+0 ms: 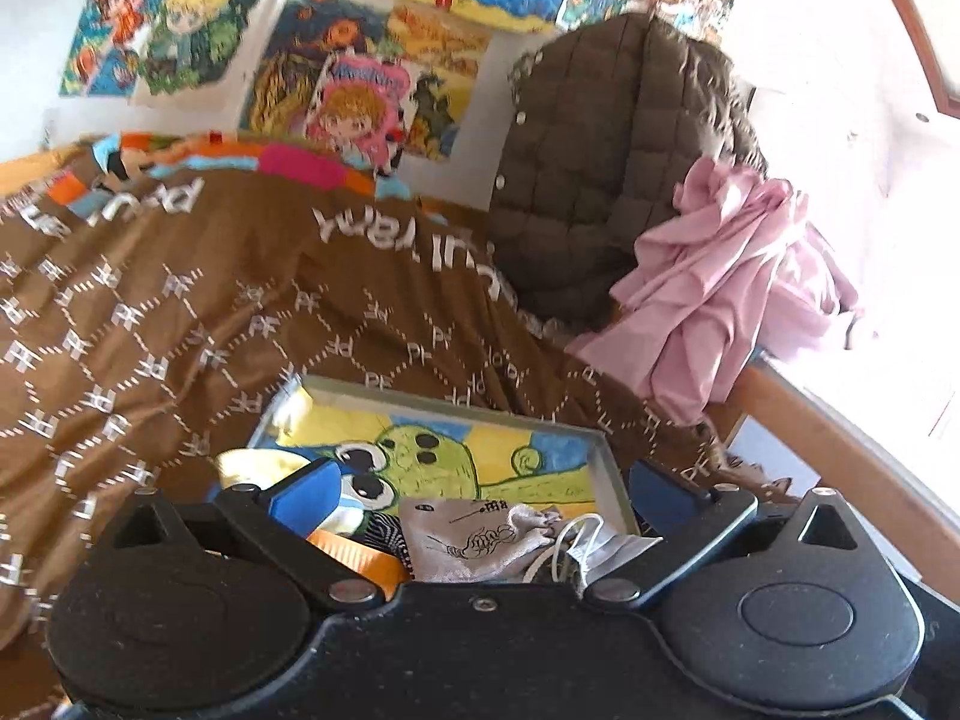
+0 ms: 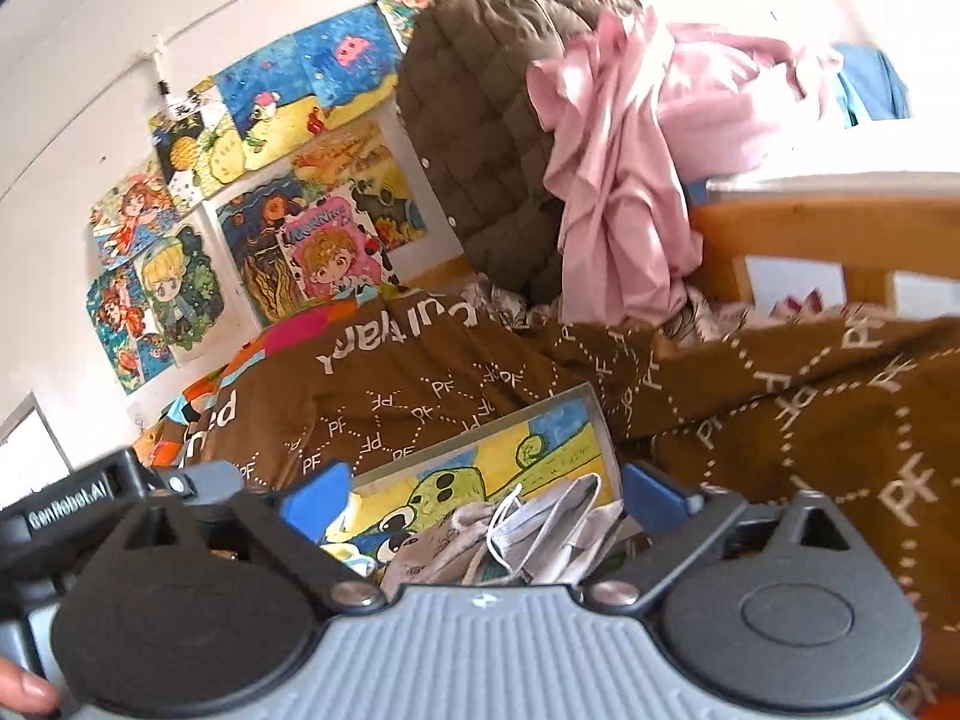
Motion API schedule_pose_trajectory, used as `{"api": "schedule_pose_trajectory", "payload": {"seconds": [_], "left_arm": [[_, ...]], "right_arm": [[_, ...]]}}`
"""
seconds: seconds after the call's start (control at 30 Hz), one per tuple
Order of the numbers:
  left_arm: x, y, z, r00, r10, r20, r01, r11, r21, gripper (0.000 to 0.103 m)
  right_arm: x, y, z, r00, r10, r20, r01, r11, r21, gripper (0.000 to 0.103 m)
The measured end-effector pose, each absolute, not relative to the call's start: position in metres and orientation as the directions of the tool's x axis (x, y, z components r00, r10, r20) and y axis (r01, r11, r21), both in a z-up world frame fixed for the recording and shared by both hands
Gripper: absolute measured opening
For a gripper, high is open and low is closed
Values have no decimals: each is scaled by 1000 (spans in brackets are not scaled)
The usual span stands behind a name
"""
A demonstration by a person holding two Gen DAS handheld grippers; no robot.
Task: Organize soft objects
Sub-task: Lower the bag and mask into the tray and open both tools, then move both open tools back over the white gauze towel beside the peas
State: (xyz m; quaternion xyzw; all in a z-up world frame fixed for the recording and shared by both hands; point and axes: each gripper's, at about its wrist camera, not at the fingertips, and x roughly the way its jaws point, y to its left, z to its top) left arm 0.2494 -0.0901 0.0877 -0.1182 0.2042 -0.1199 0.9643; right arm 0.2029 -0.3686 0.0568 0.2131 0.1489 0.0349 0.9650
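Where the white wall (image 1: 810, 90) meets the bed, a patchwork of bright cartoon drawings (image 1: 336, 72) covers it, and the bed itself lies under a brown blanket (image 1: 150, 300) printed with white dashed diamonds and letters. At the far end of the bed a brown quilted jacket (image 1: 594, 168) hangs or leans upright, and a crumpled pink cloth (image 1: 720, 294) is heaped against it, spilling over the wooden bed rail (image 1: 798, 420) at that edge. On the blanket, near the side of the bed closest to the cameras, sits a shallow tray (image 1: 606, 468) whose floor shows a painted green creature on yellow and blue.

Soft things are piled in the near end of the tray: a grey printed cloth pouch (image 1: 480, 540), a pale face mask (image 2: 558, 528) with white ear loops lying on or beside the pouch, an orange strap (image 1: 360, 558) and a bit of dark striped fabric (image 1: 378, 531).

Both tools hover above this pile. Left tool (image 1: 480, 492) has its blue-padded fingers (image 1: 306, 492) spread wide with nothing between them. Right tool (image 2: 486, 492) is likewise spread wide, its fingers (image 2: 318, 495) on either side of the mask and pouch without gripping them. From the right wrist camera, the body of the left tool shows at the lower left, and a fingertip (image 2: 27, 693) of the person peeps in at the bottom corner.
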Motion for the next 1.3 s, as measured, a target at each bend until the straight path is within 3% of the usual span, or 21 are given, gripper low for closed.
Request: {"api": "schedule_pose_trajectory", "payload": {"seconds": [0.47, 0.77, 1.3], "left_arm": [[129, -42, 94, 884, -310, -350, 208, 932, -297, 102], [92, -8, 69, 869, -292, -400, 200, 946, -256, 102], [71, 18, 31, 829, -272, -489, 226, 962, -152, 102]], "right_arm": [[90, -318, 67, 952, 114, -284, -49, 973, 226, 103], [45, -275, 65, 943, 161, -293, -126, 983, 134, 103], [41, -235, 32, 885, 168, -434, -195, 981, -18, 103]]}}
